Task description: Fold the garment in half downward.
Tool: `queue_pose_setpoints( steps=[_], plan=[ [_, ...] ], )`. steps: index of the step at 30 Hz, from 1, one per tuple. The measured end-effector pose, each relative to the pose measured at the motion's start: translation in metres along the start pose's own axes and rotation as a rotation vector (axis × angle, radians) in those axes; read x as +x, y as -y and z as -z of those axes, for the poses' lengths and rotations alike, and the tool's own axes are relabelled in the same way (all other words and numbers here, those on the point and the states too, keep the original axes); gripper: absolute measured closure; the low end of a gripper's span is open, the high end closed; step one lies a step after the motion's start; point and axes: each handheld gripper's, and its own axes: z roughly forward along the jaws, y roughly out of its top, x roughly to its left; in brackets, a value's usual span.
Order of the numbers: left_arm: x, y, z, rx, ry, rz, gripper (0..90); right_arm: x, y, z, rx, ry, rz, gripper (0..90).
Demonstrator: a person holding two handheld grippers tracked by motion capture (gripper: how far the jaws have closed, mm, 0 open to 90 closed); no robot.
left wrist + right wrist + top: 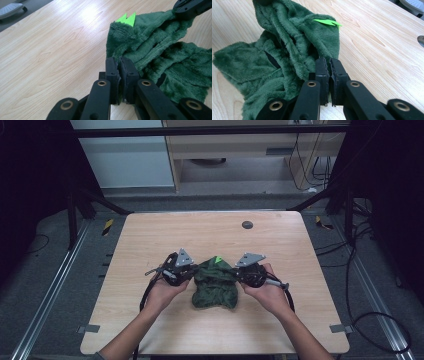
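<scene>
At the left of the high view, the person's left hand (162,292) comes up from the bottom edge and holds the left gripper (192,271), which carries a grey three-cornered plate and points toward the middle of the wooden surface (150,240). In the left gripper view its two black jaws stand pressed together on a fold of the dark green plush garment (162,57), pinching the fleece at its edge, so this gripper is clamped on the cloth. The garment (215,285) lies bunched between the two grippers, a little nearer the person than the middle of the surface, with most of its bulk resting on the wood and its upper part drawn up between the two grips. A small bright green felt spike (218,259) stands at the top of the bunched cloth; it shows as a jagged tab in the left gripper view (127,19) and as a flat pointed tab in the right gripper view (327,22). Beyond the garment, toward the far edge, a small dark round disc (247,224) sits in the wood. To the right, the right gripper (239,272), held in the right hand (267,292), likewise has its jaws squeezed together on the garment's fleece (287,57), gripping a fold at that side.
</scene>
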Motion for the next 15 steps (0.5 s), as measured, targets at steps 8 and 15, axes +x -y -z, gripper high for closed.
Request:
queue_pose_setpoints(
  steps=[8,15],
  plan=[
    [-0.004,0.002,0.005,-0.011,0.011,-0.002,85.1,0.003,-0.001,0.006,-0.016,-0.003,0.005,86.1],
    [-0.005,0.003,0.01,-0.017,0.026,-0.001,85.1,0.008,-0.002,0.011,-0.024,-0.01,0.013,86.0]
  ],
)
